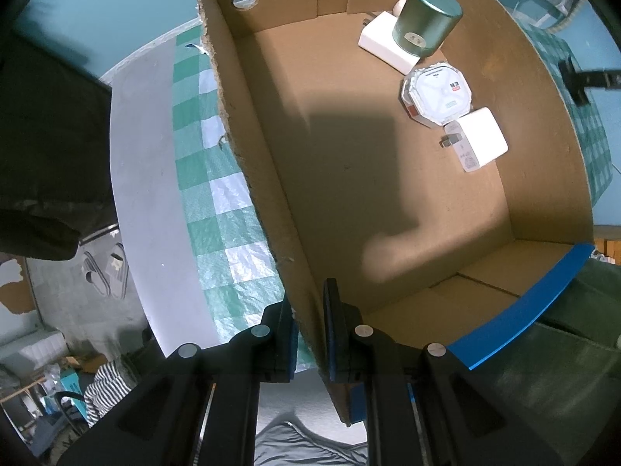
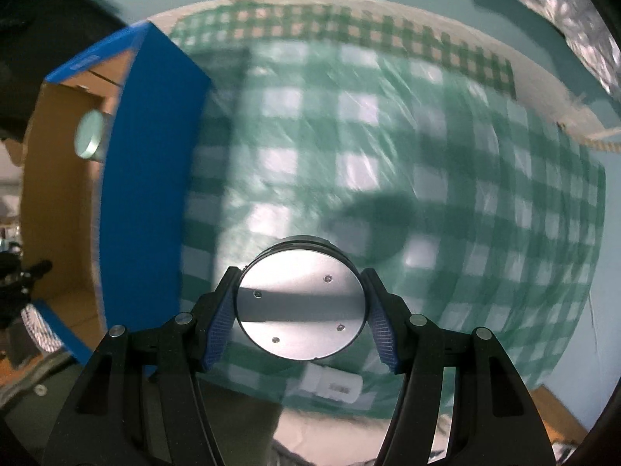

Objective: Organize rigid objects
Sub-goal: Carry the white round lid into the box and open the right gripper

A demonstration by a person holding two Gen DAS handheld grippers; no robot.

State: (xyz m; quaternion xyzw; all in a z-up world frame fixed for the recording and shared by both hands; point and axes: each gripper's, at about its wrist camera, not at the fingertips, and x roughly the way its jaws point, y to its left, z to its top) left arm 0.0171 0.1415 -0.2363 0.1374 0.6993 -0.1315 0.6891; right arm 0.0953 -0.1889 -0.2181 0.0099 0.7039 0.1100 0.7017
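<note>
1. step in hand, judged: carrying one more rigid item to the box (image 1: 388, 194). the right gripper (image 2: 300, 306) is clamped on a round metal disc (image 2: 300, 303), pads pressing its rim on both sides.
2. location of the disc: held in the air above the checked cloth (image 2: 388, 155), to the right of the box in the right wrist view, apart from the box's blue outer wall (image 2: 147, 194). its shadow lies on the cloth beyond it.
3. orientation of the disc: flat face toward the camera, four small screw holes showing; its short axis runs along the fingers, so the flat faces look level with the cloth. being round, it has no long axis across the face.
4. the left gripper (image 1: 310, 334) is closed on the near side wall of the box, one finger outside and one inside, steadying it.
5. contents of the box, all at the far side from the left gripper: a green tin (image 1: 427, 19) standing on end, a white block (image 1: 384, 42) beside it, an octagonal pack (image 1: 436, 93), a white charger (image 1: 477, 139). the near floor is bare.
6. next move, judged: bring the disc over the box wall, lower it to bare floor, release only once seated. the right view is blurred; clearance over the wall cannot be told.
</note>
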